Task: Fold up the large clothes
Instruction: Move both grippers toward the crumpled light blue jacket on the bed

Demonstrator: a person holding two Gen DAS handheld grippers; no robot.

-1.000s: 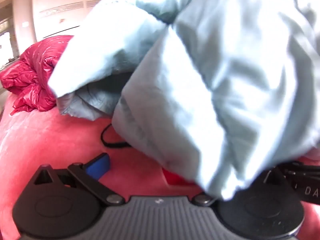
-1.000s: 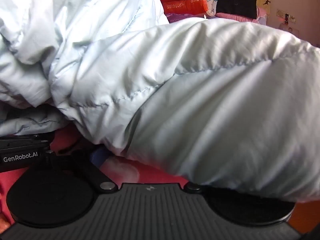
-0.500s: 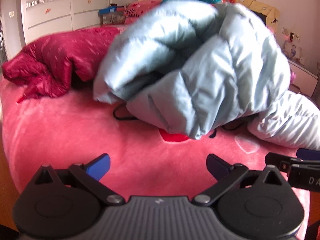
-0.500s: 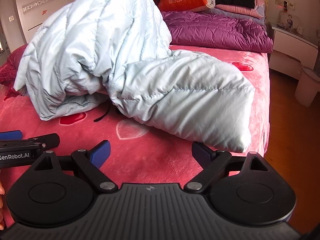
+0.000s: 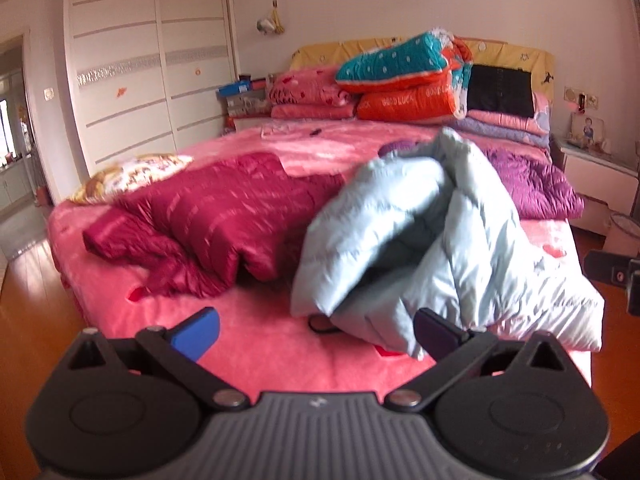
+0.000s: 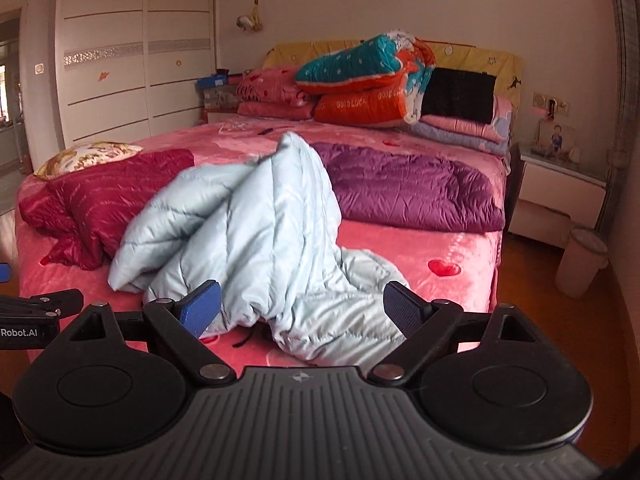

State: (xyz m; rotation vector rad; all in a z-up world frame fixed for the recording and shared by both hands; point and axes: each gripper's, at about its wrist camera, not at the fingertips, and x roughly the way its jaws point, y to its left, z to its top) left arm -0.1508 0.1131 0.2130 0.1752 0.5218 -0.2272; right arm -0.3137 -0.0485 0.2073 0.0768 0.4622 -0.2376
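- Pale-blue quilted jacket [image 6: 256,232] was seen heaped at the near edge of the pink bed [image 6: 460,248], presumably dropped for re-gripping.
- Crimson jacket [image 5: 224,216] and purple jacket [image 6: 408,188] were left behind it, unfolded.
- Left gripper [image 5: 316,330] and right gripper [image 6: 302,306] were held spread, empty, short of it.

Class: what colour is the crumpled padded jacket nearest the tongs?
Pale blue jacket, clearest in the right wrist view.

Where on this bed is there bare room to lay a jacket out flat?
Bare pink blanket shows between the light blue jacket and the purple jacket, toward the bed's right edge. Another patch lies mid-bed, before the stacked quilts. The left side is crowded by the red jacket.
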